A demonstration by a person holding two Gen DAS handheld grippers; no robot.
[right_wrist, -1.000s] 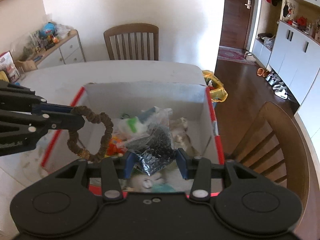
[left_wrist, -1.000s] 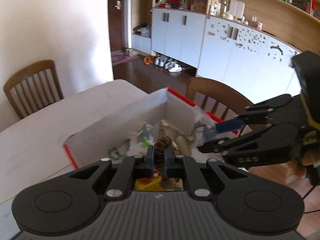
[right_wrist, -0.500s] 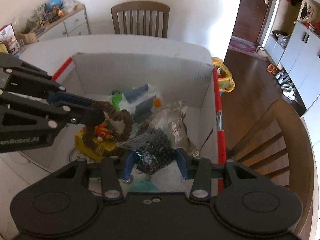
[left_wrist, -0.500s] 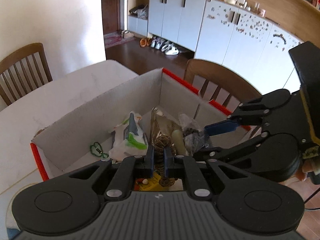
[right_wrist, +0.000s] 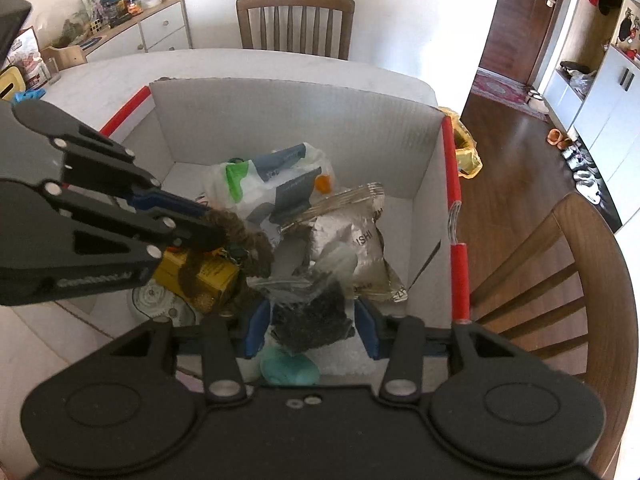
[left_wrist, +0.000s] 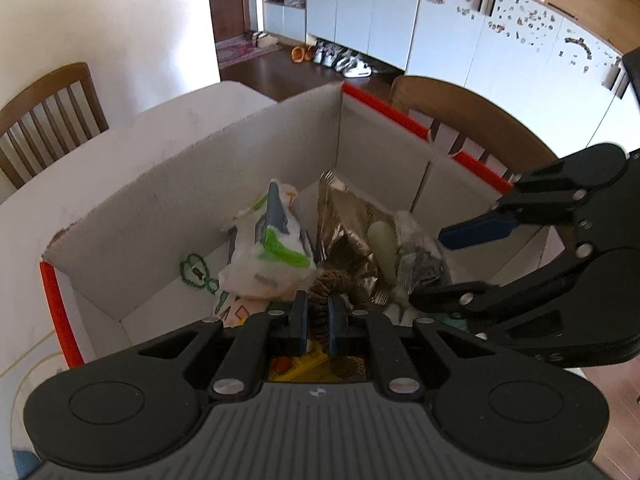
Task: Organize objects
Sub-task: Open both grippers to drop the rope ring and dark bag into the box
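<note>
Box (right_wrist: 304, 128): on tabletop (right_wrist: 280, 64), already holds packets, yellow carton etc.
L tongs (left_wrist: 317, 322): clamped on bead loop (right_wrist: 248, 240), over box, not dropped.
R tongs (right_wrist: 312, 330): opening round dark bag (right_wrist: 310, 312), inside box.
Left: let go both.

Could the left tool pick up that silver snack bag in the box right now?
Probably not: the left tool is shut on a brown bead loop, so it has no free grip, though the silver bag lies uncovered just beyond.

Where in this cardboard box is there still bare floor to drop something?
Bare floor shows in the box only along its left wall around the green loop. The middle is piled: white pouch, silver packet, yellow box.
</note>
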